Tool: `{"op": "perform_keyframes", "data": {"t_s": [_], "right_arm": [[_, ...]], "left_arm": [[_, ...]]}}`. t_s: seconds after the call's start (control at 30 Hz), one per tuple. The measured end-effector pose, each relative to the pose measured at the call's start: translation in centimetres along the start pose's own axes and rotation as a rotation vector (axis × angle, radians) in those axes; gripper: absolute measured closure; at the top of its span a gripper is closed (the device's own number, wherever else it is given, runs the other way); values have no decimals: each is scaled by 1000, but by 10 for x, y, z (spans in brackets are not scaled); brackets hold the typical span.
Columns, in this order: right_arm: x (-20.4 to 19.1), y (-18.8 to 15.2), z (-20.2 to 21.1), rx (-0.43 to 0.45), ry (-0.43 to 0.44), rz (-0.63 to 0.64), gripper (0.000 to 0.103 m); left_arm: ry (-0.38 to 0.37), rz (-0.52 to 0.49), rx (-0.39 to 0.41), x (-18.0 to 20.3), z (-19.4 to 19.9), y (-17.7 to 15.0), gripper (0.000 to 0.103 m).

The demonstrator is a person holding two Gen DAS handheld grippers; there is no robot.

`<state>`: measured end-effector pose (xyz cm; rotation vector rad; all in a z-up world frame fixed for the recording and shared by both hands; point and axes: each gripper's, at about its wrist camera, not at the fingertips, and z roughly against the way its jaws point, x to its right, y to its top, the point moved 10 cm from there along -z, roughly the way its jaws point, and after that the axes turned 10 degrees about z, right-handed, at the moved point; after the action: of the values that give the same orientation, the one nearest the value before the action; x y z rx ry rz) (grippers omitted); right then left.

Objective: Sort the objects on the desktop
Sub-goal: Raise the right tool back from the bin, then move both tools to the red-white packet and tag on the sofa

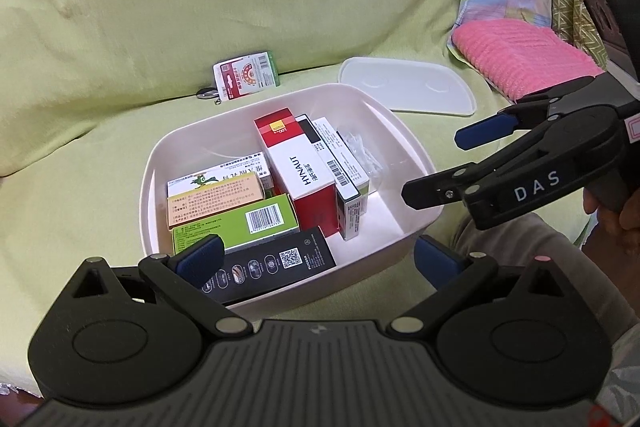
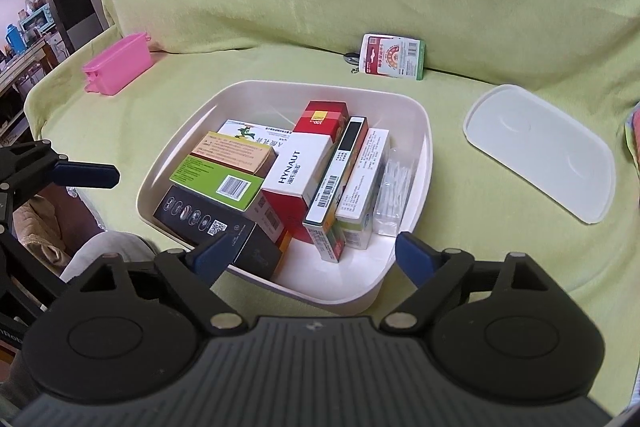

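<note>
Both grippers, left (image 1: 316, 259) & right (image 2: 308, 255), gape wide, empty, near the bin (image 2: 424, 131). Boxes (image 2: 296, 167) packed inside; lid (image 2: 540, 163) beside it, packet (image 2: 392, 57) behind. Risk: leaning boxes could block lid seating.

white bin (image 2: 420, 147) packed with boxes (image 2: 298, 167), lid (image 2: 540, 167) beside.

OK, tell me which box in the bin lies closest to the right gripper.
The black box with the QR code, in the bin's near corner, beneath the green box.
</note>
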<state>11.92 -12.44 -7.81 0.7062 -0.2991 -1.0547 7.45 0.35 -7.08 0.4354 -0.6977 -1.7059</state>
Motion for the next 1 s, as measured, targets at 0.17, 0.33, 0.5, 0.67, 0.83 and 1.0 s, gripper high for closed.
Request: {"op": "perform_keyframes", "data": {"t_s": [0.17, 0.33, 0.5, 0.67, 0.83, 1.0], "right_arm": [[2, -1, -2, 1, 0, -7, 11], [5, -3, -5, -4, 2, -15, 9], [15, 2, -13, -11, 0, -13, 6], [31, 12, -22, -12, -7, 8, 5], [62, 33, -38, 0, -6, -6, 4], [100, 58, -66, 6, 5, -28, 4]], "left_arm": [[0, 0, -2, 0, -1, -2, 2], [4, 14, 3, -4, -3, 0, 2], [10, 64, 16, -21, -7, 10, 2], [21, 98, 21, -43, -21, 28, 2], [15, 96, 20, -63, -45, 56, 2], [-6, 63, 18, -76, -78, 96, 2]]}}
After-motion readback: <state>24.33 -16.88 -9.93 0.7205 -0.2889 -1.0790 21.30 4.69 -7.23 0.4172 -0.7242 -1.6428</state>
